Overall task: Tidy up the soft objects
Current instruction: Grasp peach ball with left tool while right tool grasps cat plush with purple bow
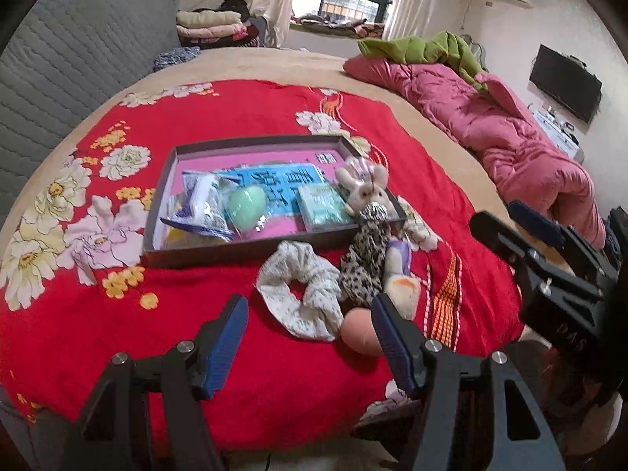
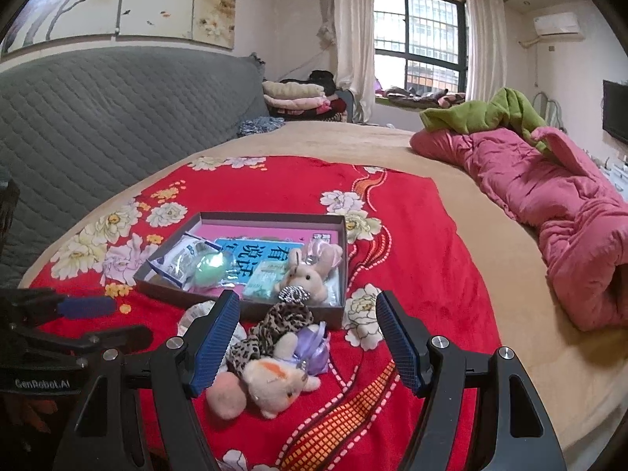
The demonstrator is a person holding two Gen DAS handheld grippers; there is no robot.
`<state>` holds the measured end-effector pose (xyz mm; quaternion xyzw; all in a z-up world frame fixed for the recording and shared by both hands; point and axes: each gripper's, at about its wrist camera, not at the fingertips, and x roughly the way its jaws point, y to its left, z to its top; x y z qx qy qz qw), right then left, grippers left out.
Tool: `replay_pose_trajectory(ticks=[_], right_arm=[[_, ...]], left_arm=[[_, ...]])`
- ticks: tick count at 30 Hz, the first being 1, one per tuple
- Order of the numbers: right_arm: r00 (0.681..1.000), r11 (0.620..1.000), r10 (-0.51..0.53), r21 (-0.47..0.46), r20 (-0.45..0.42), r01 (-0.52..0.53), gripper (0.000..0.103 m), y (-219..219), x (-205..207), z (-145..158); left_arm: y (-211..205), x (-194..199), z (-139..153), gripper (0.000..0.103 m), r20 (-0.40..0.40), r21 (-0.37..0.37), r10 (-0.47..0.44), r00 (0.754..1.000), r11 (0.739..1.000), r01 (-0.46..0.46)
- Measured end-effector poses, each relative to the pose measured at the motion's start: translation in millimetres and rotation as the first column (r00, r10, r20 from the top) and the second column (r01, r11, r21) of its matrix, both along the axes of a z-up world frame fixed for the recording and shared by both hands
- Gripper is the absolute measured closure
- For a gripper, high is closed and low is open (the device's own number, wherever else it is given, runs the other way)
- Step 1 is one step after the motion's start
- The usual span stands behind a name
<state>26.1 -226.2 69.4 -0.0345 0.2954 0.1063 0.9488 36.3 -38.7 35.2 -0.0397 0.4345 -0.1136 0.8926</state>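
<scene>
Bed [image 2: 451, 204] carries red blanket [image 2: 274, 192], pink quilt [image 2: 549, 196]

Soft daylight from window [image 2: 418, 39], mild glare; fisheye-bent edges, dark corners

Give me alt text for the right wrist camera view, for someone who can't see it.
An open hand-held gripper points over a small plush toy, a leopard-print scrunchie and a peach ball lying on a red floral blanket. Behind them sits a shallow box holding a bunny plush, a green egg and packets.
</scene>
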Motion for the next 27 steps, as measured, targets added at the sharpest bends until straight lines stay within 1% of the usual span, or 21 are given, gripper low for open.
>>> replay_pose_trajectory(ticks=[3,7,13,19,23,25,27], right_arm=[[1.0,1.0,-0.008,0.001,-0.007,0.008,0.03,-4.1,-0.9,-2.1],[1.0,1.0,-0.016,0.004,-0.024,0.016,0.03,-8.1,-0.8,-6.5],[0.998,1.0,-0.01,0.005,-0.06,0.01,0.03,-9.2,1.1,-17.4],[0.995,1.0,0.005,0.005,-0.1,-0.005,0.03,-7.2,5.0,-31.5],[0.991,1.0,0.019,0.003,-0.132,-0.019,0.03,-5.8,9.1,-41.3],[0.988,1.0,0.029,0.008,-0.154,-0.028,0.03,-4.6,11.7,-46.1],[0.982,0.999,0.041,0.011,-0.184,-0.039,0.03,-1.7,15.3,-52.4]], left_arm=[[-7.4,-2.8,-7.2,0.038,-0.02,0.006,-0.027,0.999,1.0,0.027],[-18.8,-5.9,-17.1,0.038,-0.052,-0.004,-0.065,0.997,0.998,0.065],[-35.0,-9.0,-32.3,0.038,-0.094,-0.005,-0.106,0.99,0.994,0.106],[-50.3,-7.6,-44.8,0.038,-0.107,0.018,-0.135,0.985,0.99,0.137],[-55.7,-2.5,-49.9,0.038,-0.097,0.037,-0.142,0.985,0.989,0.146],[-57.2,0.6,-53.0,0.038,-0.098,0.04,-0.14,0.985,0.989,0.145],[-60.2,2.6,-56.4,0.038,-0.094,0.059,-0.145,0.985,0.987,0.151]])
